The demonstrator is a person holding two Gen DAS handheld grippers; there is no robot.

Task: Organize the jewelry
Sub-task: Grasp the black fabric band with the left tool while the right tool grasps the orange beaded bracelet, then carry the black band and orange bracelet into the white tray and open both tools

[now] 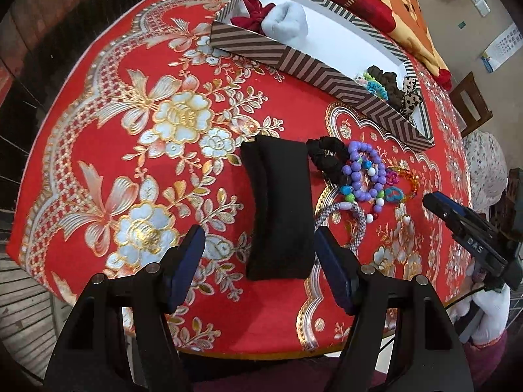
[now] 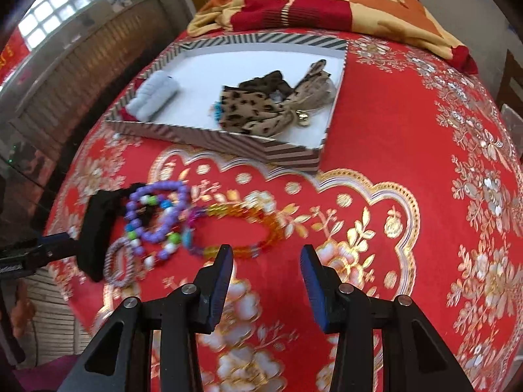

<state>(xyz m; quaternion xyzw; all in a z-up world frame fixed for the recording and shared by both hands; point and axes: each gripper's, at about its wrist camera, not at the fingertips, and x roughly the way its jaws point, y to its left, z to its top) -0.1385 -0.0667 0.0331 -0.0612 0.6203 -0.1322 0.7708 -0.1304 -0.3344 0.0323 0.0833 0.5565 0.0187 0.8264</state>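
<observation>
**A:** What does my left tool (image 1: 260, 248) have?

**B:** Nothing. I see its jaws standing wide, above the surface (image 1: 137, 170), with the near end of the black pad (image 1: 278, 209) between the pads but untouched.

**A:** And the right tool (image 2: 267, 261)?

**B:** Narrower gap, jaws apart, empty. It hangs over the red cloth, and the orange bracelet (image 2: 248, 225) lies just beyond its left pad, at about eleven o'clock from the tips.

**A:** Where is the jewelry?

**B:** In a loose heap beside the pad, at its three o'clock in my left view: purple beads (image 1: 362, 170), a black scrunchie (image 1: 327, 153) at the heap's eleven o'clock, a grey-white cord ring (image 1: 356, 225) at its six o'clock. The orange bracelet touches the heap's right side.

**A:** The box?

**B:** The striped box (image 2: 228, 140) sits at twelve o'clock from the heap, well apart from it. Inside, a pale grey roll (image 2: 157, 96) and something dark red (image 1: 251, 9) lie at its left end; leopard-print pieces (image 2: 251, 111) and dark scrunchies at its right end. A patterned blanket (image 2: 327, 3) lies beyond the box.

**A:** Anything else?

**B:** A white-gloved hand (image 1: 490, 310) holds the right tool's handle.
</observation>
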